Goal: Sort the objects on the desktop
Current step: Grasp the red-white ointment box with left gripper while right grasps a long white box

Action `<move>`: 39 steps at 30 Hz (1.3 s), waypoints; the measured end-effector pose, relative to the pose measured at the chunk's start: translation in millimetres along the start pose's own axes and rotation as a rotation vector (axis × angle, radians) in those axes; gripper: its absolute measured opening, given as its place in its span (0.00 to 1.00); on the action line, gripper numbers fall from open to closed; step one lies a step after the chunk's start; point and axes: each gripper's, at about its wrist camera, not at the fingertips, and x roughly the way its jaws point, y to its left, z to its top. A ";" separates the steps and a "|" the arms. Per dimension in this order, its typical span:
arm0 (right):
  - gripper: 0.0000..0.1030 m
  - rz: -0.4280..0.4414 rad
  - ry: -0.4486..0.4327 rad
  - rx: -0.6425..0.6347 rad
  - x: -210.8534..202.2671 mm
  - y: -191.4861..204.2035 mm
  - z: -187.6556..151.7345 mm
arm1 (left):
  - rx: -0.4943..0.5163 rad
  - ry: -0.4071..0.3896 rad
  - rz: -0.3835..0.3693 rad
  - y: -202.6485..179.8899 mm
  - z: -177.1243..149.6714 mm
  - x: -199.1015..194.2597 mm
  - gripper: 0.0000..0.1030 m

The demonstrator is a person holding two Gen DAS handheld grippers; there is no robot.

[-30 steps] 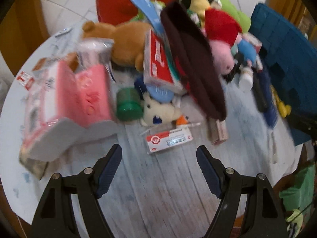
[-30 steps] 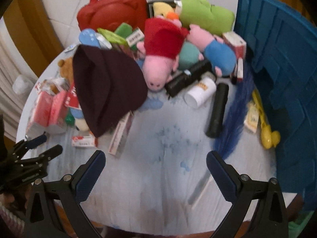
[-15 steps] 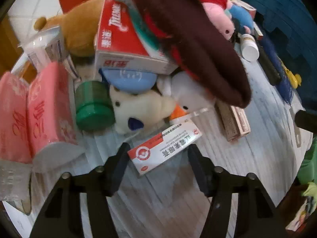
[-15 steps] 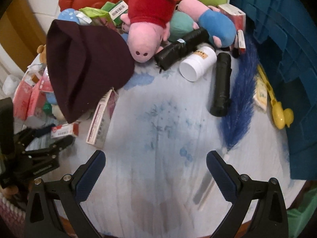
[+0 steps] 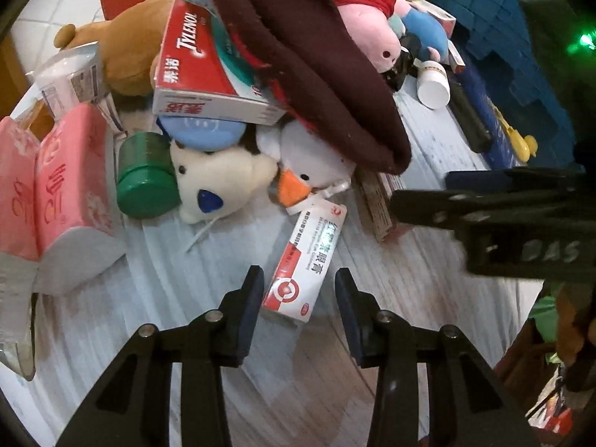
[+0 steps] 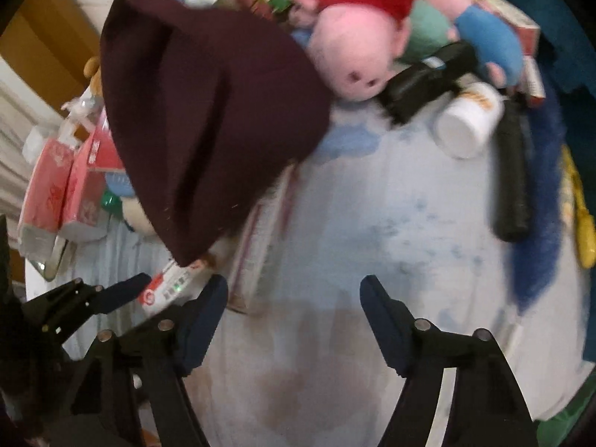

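Note:
A red-and-white ointment box lies on the pale table, its near end between the fingers of my left gripper. The jaws are open with small gaps on both sides of the box. The box also shows in the right wrist view, with the left gripper around it. My right gripper is open and empty over bare table, and it shows at the right of the left wrist view. A dark maroon hat covers part of the pile behind.
The pile holds a Tylenol box, a green jar, white plush toys, pink tissue packs, a pink pig plush, a white bottle, a black torch and a blue feather. A blue crate stands right.
My left gripper has moved in and narrowed around the ointment box, which has turned lengthwise. My right gripper has moved forward and left, closer to the hat.

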 end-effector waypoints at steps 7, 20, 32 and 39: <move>0.27 0.010 0.030 -0.016 18.7 4.1 -3.1 | -0.014 -0.004 0.005 -0.6 12.3 8.8 0.28; 0.38 -0.016 0.029 -0.009 -1.9 -26.1 -20.4 | 0.003 0.007 -0.014 -17.4 26.1 17.7 0.25; 0.73 -0.017 0.017 -0.081 -17.0 -11.6 -13.8 | -0.012 -0.023 -0.012 -13.0 29.8 18.9 0.25; 0.49 0.036 0.003 -0.086 2.3 2.2 8.6 | -0.008 -0.020 0.007 -16.2 32.0 19.7 0.25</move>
